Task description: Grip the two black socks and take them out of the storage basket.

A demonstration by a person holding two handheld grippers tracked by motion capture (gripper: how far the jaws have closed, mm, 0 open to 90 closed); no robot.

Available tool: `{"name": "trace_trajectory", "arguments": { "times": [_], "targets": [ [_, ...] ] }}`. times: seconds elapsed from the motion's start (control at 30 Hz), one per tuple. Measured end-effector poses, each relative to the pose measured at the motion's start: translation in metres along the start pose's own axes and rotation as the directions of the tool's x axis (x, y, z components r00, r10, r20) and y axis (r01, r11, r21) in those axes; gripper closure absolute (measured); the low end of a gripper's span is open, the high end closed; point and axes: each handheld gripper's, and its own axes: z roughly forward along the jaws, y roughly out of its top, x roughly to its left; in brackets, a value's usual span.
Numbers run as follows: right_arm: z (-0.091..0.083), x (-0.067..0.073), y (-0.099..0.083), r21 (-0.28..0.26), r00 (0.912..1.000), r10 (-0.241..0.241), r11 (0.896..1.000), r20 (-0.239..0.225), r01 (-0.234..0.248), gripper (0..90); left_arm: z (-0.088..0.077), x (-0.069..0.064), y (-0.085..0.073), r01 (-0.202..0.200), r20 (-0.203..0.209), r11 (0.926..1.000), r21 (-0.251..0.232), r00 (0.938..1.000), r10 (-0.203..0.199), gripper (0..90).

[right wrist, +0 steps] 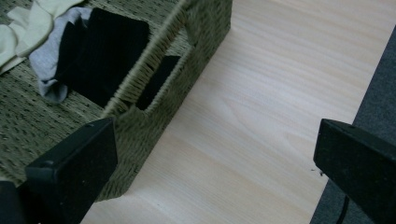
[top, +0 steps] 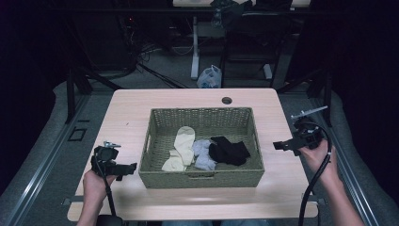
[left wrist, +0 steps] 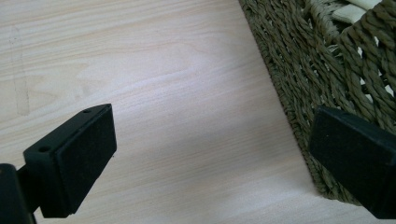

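Note:
A woven green basket sits mid-table and holds cream socks, grey socks and black socks. My left gripper is open, low over the table just left of the basket's near corner; its jaws stand wide apart with bare wood between them. My right gripper is open too, to the right of the basket beside its side handle slot. In the right gripper view the black socks and grey socks lie inside the basket.
The light wooden table has a round cable hole at its far edge. Its right edge drops to grey floor. A white plastic bag and desk legs stand on the floor behind.

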Motion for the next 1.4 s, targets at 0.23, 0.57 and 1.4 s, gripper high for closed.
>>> {"name": "trace_trajectory", "arguments": {
  "times": [0.23, 0.57, 1.4],
  "targets": [
    [-0.014, 0.014, 0.026, -0.002, 0.9987, -0.049, 0.999, -0.015, 0.049, 0.0, 0.0, 0.0, 0.0, -0.003, -0.001, 1.0, -0.001, 1.0, 0.003, 1.4],
    [-0.015, 0.043, 0.062, 0.019, 0.9917, -0.124, 0.992, -0.036, 0.124, 0.0, 0.0, 0.0, 0.0, -0.008, 0.0, 1.0, -0.001, 1.0, 0.008, 1.3],
    [0.042, 0.097, 0.107, 0.141, 0.9683, -0.22, 0.962, -0.118, 0.236, 0.0, 0.0, 0.0, 0.0, -0.009, 0.008, 1.0, -0.003, 0.9999, 0.009, 1.0]
  ]
}}
